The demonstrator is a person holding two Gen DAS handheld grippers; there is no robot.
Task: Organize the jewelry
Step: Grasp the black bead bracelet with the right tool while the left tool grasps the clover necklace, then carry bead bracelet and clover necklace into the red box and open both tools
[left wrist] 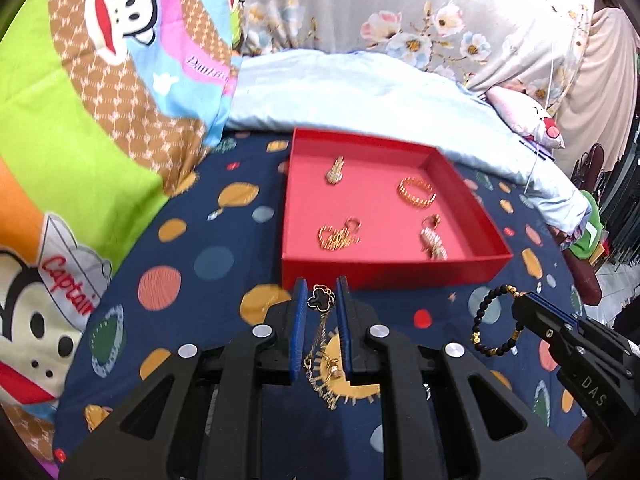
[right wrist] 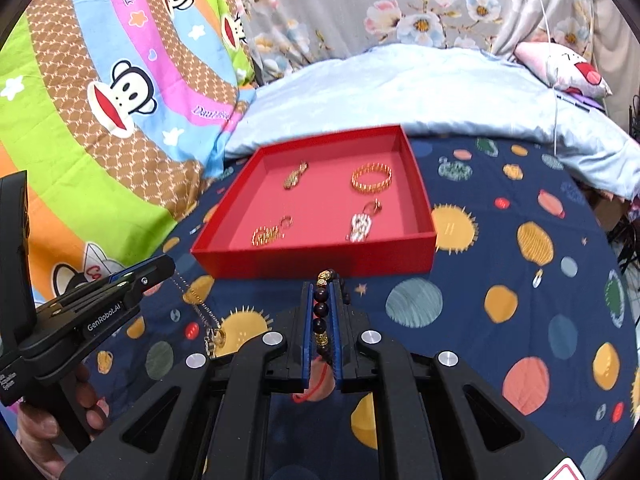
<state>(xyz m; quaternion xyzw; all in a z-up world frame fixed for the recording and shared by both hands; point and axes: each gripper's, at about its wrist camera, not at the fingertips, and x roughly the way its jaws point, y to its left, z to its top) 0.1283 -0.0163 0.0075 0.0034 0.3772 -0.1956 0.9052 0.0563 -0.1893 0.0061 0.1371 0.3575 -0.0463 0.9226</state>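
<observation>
A red open box [left wrist: 392, 276] [right wrist: 312, 264] lies on the navy planet-print sheet just ahead of both grippers. Inside it are a gold bangle [left wrist: 416, 192] [right wrist: 371, 177], a gold heart piece [left wrist: 338, 236] and two sparkly charms. My left gripper [left wrist: 321, 294] [right wrist: 160, 270] is shut on a gold chain with a black clover charm [left wrist: 320, 300]. That chain [right wrist: 200, 308] dangles above the sheet. My right gripper [right wrist: 322, 292] [left wrist: 520, 300] is shut on a black-and-gold bead bracelet [right wrist: 321, 308] [left wrist: 478, 316], whose loop hangs off the fingertips.
A cartoon monkey quilt [left wrist: 80, 120] is heaped at the left. A light blue blanket [left wrist: 360, 92] lies bunched behind the box, with a pink plush pillow [left wrist: 528, 116] at the far right. A person's hand [right wrist: 40, 428] grips the left tool's handle.
</observation>
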